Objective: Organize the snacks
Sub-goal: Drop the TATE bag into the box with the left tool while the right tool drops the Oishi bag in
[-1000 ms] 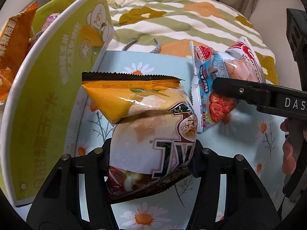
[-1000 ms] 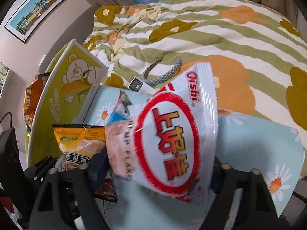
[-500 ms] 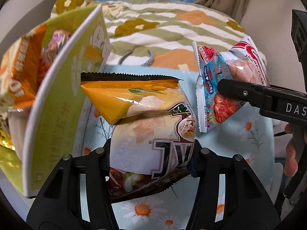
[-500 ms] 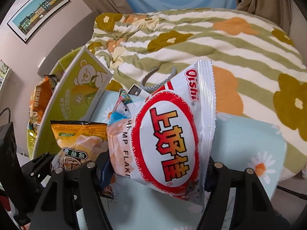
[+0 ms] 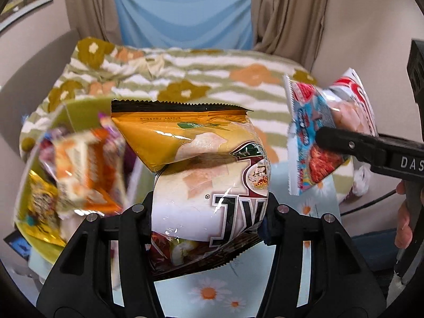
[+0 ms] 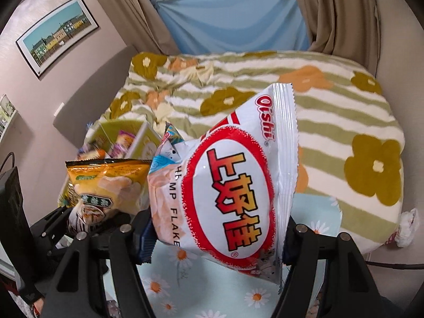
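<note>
My left gripper (image 5: 209,206) is shut on a yellow and white snack bag (image 5: 201,164), held upright above the daisy-print table (image 5: 212,288). My right gripper (image 6: 214,238) is shut on a white and red Oishi shrimp flakes bag (image 6: 233,190), also lifted off the table. In the left wrist view, the shrimp bag (image 5: 312,137) hangs at the right, with a finger (image 5: 352,145) of the right gripper across it. The yellow bag (image 6: 106,182) and left gripper (image 6: 79,225) show at the left of the right wrist view. A green snack box (image 5: 79,111) stands open below left.
Several snack bags fill the green box (image 6: 116,127), an orange one (image 5: 84,169) on top, blurred. Behind the table lies a bed with a striped floral blanket (image 6: 331,111). A person's hand (image 5: 402,220) is at the right edge. Curtains and a framed picture (image 6: 58,37) line the walls.
Both grippers have risen with their bags still held. The table and green box now sit lower in view, and the box's inside shows from above.
</note>
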`<state>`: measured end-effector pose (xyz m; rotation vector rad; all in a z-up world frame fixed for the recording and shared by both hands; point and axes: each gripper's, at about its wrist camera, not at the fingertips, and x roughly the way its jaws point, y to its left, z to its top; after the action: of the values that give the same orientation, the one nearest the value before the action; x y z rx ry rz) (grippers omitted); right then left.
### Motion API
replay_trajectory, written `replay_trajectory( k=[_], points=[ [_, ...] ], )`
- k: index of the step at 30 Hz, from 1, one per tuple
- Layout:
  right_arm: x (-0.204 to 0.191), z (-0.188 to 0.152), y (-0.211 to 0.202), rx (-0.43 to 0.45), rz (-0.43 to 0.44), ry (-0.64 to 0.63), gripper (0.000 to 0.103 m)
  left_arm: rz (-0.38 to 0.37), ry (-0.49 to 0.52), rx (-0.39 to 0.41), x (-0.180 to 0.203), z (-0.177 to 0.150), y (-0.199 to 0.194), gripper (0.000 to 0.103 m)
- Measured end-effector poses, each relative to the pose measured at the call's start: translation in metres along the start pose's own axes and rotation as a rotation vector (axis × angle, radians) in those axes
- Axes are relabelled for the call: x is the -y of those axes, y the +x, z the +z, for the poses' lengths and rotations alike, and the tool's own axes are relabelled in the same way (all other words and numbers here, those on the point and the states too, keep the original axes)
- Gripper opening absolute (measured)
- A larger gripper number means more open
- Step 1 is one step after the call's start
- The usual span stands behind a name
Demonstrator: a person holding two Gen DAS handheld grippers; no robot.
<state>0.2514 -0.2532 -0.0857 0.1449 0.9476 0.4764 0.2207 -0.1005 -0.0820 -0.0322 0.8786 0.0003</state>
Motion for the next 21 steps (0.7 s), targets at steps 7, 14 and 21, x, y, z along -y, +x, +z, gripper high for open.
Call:
replay_trajectory(
  k=[7,14,21],
  points=[
    [-0.060,0.023,-0.008,0.067,0.006,-0.023,0.066,-0.004,-0.006,0.080,-0.069,0.034,-0.034,0.051],
    [-0.132,0.051,0.023,0.096,0.048,-0.010,0.066,0.022,0.011,0.083,-0.159,0.068,-0.039,0.051],
    [-0.183,0.072,0.068,0.090,0.046,0.024,0.066,-0.024,0.044,-0.008,-0.227,0.094,0.007,0.051]
  ],
)
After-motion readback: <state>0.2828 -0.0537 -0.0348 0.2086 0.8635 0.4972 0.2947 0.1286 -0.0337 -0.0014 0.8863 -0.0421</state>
